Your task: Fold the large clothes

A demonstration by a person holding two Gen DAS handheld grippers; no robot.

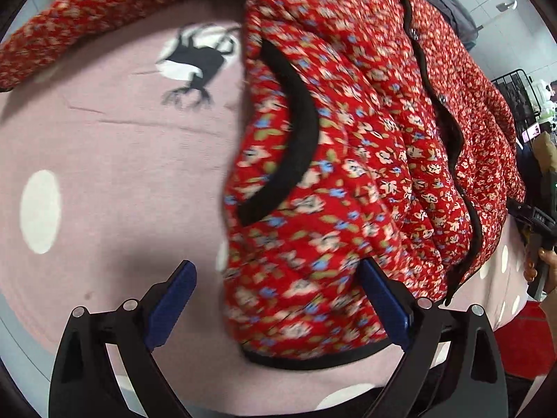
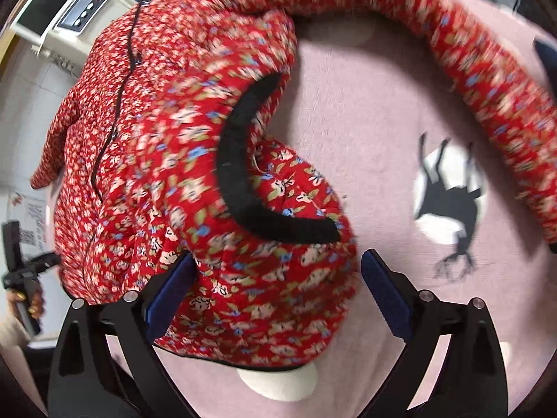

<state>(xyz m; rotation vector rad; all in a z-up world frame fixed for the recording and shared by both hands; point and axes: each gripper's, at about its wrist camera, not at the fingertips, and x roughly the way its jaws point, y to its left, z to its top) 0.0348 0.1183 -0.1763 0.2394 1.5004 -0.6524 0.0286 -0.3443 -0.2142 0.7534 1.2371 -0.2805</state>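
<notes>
A red floral quilted jacket [image 1: 365, 139] with black trim lies on a pink sheet [image 1: 122, 174]. Its curved black pocket edge [image 1: 296, 132] faces up. My left gripper [image 1: 276, 268] is open over the jacket's lower corner; the left pad stands clear of the cloth. In the right wrist view the jacket [image 2: 156, 139] and its pocket trim [image 2: 236, 174] sit ahead of my right gripper [image 2: 277, 257], which is open with the hem corner between its fingers. A sleeve [image 2: 487, 87] curves across the top right.
The sheet carries white dots and a black deer print [image 1: 195, 62] [image 2: 449, 198]. A hand holds the other gripper at the right edge [image 1: 536, 244] and at the left edge [image 2: 21, 261]. A white appliance [image 2: 80, 7] and a dark wire rack [image 1: 515, 94] stand beyond.
</notes>
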